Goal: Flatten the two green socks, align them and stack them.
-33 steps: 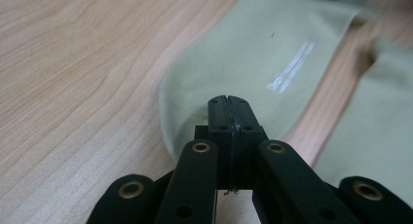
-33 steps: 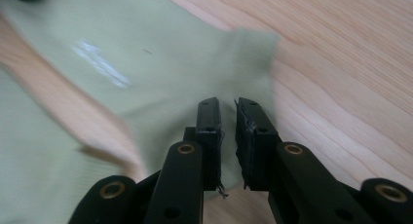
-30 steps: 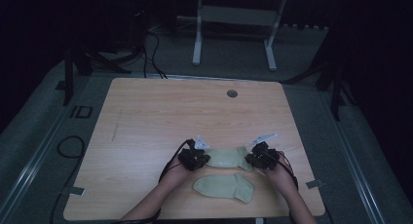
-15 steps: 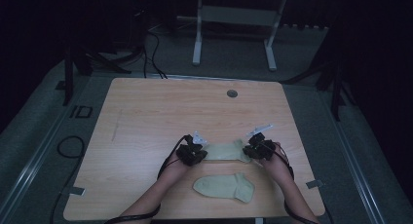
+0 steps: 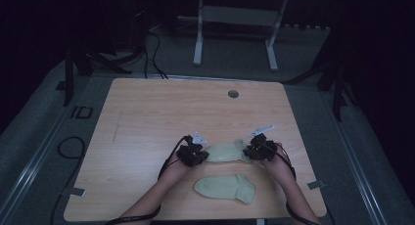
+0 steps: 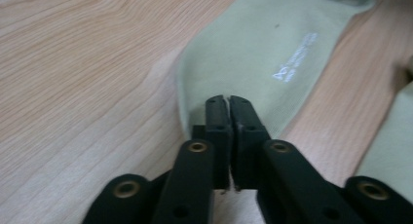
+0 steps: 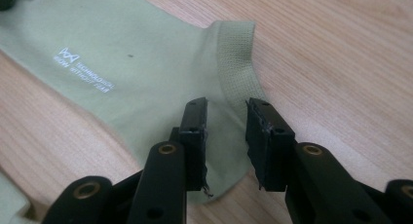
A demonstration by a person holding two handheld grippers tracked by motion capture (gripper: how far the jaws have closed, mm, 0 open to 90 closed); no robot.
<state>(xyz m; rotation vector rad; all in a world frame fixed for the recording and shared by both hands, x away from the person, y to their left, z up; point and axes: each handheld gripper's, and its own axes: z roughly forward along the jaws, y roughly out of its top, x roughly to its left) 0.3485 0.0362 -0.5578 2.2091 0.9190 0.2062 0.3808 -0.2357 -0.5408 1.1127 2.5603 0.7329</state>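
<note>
- A light wooden rectangular tabletop [image 5: 147,137] with rounded corners carries everything.
- A small round grey grommet [image 5: 233,94] sits in it near the far edge.
- A pale green fabric sock with white lettering [image 5: 225,151] lies flat, well nearer the person than the grommet.
- A second pale green fabric sock [image 5: 226,188] lies flat just beyond the first, farther from the grommet.

In the left gripper view the far end of the pale green sock [image 6: 253,53] is cut off by the top edge, and its white print [image 6: 294,56] is too blurred to read. Beside that sock, a second sock [image 6: 392,151] runs out past the right edge. In the right gripper view the sock's toe end leaves the frame at the left, and the smaller line of print [image 7: 83,78] stays illegible.
</note>
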